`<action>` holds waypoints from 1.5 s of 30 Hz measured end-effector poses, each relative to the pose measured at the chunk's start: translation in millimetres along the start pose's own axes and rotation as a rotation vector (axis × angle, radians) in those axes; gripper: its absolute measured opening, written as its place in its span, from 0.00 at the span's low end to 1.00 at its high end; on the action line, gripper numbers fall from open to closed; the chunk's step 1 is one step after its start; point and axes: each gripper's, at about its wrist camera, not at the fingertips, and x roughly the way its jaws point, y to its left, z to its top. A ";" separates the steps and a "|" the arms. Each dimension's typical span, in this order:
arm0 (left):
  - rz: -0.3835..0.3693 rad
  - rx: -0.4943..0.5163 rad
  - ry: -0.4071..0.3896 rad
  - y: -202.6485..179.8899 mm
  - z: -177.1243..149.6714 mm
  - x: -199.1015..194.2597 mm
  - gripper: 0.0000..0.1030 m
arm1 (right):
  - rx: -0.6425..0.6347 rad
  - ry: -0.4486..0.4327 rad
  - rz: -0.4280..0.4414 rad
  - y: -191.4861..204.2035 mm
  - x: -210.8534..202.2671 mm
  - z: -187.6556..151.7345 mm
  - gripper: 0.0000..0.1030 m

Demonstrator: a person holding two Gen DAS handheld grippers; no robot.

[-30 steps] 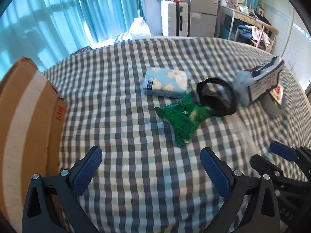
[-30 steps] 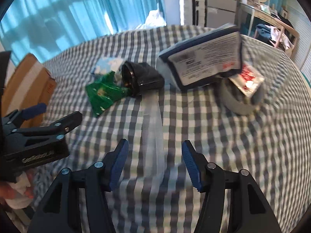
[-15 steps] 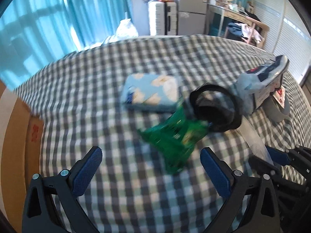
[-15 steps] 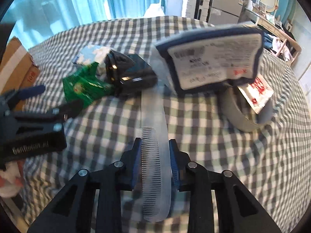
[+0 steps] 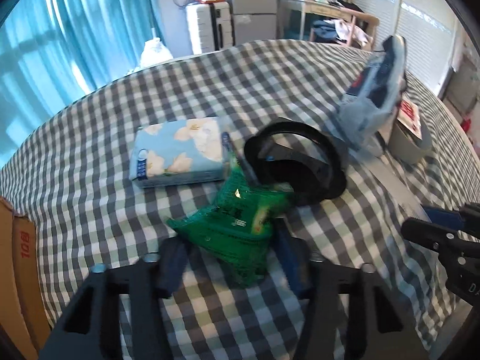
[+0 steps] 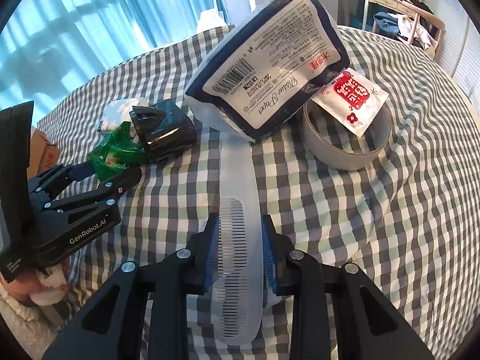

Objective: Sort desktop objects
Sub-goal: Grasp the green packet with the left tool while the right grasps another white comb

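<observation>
Your right gripper (image 6: 238, 253) holds the clear comb (image 6: 238, 240) w/ narrow pads, over the checked cloth (image 6: 375, 210). Your left gripper (image 5: 231, 256) is closing around the green packet (image 5: 237, 228). The grey tape ring (image 6: 345, 156) carries a red-white sachet (image 6: 351, 99) on its rim.

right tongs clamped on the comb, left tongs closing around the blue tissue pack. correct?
Not quite. The right tongs are clamped on the comb, but the left tongs are closing around the green packet, not the blue tissue pack, which lies untouched beyond it. The left wrist view shows this.
</observation>
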 end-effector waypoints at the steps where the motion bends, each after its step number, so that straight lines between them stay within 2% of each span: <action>1: -0.006 0.001 0.007 -1.3 0.0 -1.7 0.36 | 0.000 0.001 0.002 -3.5 -4.4 -2.4 0.26; 6: -0.032 -0.004 0.040 1.7 -5.8 -14.1 0.28 | 0.020 -0.002 -0.003 -6.2 -21.2 -8.8 0.26; 15: -0.072 -0.085 0.062 7.5 -43.0 -58.2 0.24 | 0.064 -0.011 0.034 1.8 -52.2 -24.1 0.26; 16: -0.073 -0.091 0.062 7.4 -47.0 -62.9 0.20 | 0.060 -0.013 0.035 3.5 -57.1 -26.7 0.26; 20: -0.077 -0.095 0.046 7.7 -57.5 -87.8 0.15 | 0.038 -0.027 0.049 18.6 -70.6 -33.0 0.26; 24: -0.075 -0.091 0.037 7.5 -57.3 -101.5 0.15 | 0.016 -0.047 0.059 28.3 -84.8 -36.8 0.26; 25: -0.068 -0.093 0.035 8.8 -56.7 -103.3 0.17 | 0.014 -0.053 0.063 31.4 -86.0 -36.4 0.26; 27: -0.040 -0.107 0.020 10.9 -59.1 -106.3 0.32 | 0.002 -0.058 0.069 34.8 -88.8 -37.7 0.26; 28: -0.025 -0.119 0.023 9.4 -56.9 -102.0 0.59 | -0.002 -0.060 0.069 37.1 -85.7 -36.9 0.26; 29: -0.010 -0.147 0.022 13.4 -57.3 -101.8 0.79 | -0.002 -0.060 0.071 36.7 -85.8 -38.3 0.26; 31: -0.029 -0.192 0.015 19.3 -58.4 -100.8 0.82 | 0.005 -0.051 0.079 33.4 -84.0 -39.8 0.26; 33: -0.037 -0.219 0.042 21.1 -54.0 -88.0 0.82 | 0.014 -0.038 0.079 33.0 -75.1 -37.6 0.26; 39: 0.069 -0.272 0.126 37.4 -58.6 -47.3 0.82 | 0.044 -0.013 0.085 20.7 -61.4 -36.4 0.26; 42: 0.029 -0.335 0.159 50.0 -63.5 -30.4 0.82 | 0.060 0.000 0.099 15.2 -55.0 -34.1 0.26; 45: 0.023 -0.341 0.135 52.6 -61.8 -27.8 0.78 | 0.055 0.010 0.099 16.5 -49.5 -32.1 0.26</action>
